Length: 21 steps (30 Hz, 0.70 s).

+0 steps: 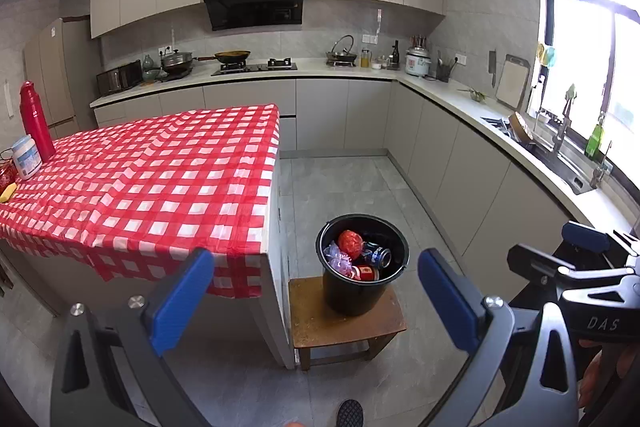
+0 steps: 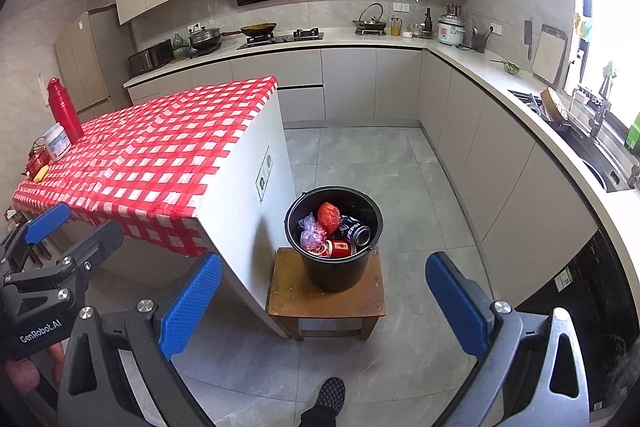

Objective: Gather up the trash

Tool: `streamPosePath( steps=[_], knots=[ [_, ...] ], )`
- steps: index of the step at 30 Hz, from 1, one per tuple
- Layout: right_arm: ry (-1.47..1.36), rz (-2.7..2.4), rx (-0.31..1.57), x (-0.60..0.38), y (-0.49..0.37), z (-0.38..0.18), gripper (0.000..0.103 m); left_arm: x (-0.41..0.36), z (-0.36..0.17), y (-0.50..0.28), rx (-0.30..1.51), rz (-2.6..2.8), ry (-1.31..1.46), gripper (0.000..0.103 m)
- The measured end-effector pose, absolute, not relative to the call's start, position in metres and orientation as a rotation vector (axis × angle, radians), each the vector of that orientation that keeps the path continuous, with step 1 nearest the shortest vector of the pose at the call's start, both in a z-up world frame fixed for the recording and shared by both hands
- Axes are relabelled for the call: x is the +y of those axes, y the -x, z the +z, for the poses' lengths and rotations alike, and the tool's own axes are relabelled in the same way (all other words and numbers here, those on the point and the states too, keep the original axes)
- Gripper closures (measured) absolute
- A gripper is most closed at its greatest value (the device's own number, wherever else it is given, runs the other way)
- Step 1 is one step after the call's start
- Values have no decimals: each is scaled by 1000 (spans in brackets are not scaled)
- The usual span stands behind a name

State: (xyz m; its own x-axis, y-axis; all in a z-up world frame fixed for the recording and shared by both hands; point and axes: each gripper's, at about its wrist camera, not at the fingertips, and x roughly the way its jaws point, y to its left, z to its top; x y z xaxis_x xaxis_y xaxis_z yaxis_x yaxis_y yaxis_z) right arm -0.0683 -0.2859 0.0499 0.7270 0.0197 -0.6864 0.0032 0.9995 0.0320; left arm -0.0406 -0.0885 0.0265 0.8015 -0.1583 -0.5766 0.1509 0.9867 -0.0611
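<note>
A black bucket (image 1: 362,293) (image 2: 335,273) stands on a small wooden stool (image 1: 316,331) (image 2: 288,301) beside the table's end. Inside it lie a red crumpled wrapper (image 1: 349,243) (image 2: 329,217), a dark Pepsi can (image 1: 377,254) (image 2: 356,229), a red cup (image 1: 366,273) (image 2: 340,249) and a clear plastic bag (image 1: 336,259) (image 2: 311,229). My left gripper (image 1: 316,299) hangs open and empty, back from the bucket and above it. My right gripper (image 2: 324,299) is open and empty too, also held back above the stool. Each gripper shows at the other view's edge.
The table with the red-checked cloth (image 1: 140,183) (image 2: 152,159) carries a red flask (image 1: 36,121) (image 2: 64,111), a white jar (image 1: 26,157) (image 2: 56,141) and small items at its far left. Counters (image 1: 500,123) run along the back and right. A shoe (image 2: 330,397) stands on grey floor.
</note>
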Motion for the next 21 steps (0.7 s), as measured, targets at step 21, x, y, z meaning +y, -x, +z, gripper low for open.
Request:
streamPosePath(
  steps=[21],
  knots=[
    [-23, 11, 747, -278, 56, 56, 0, -86, 34, 35, 598, -165, 28, 0]
  ],
)
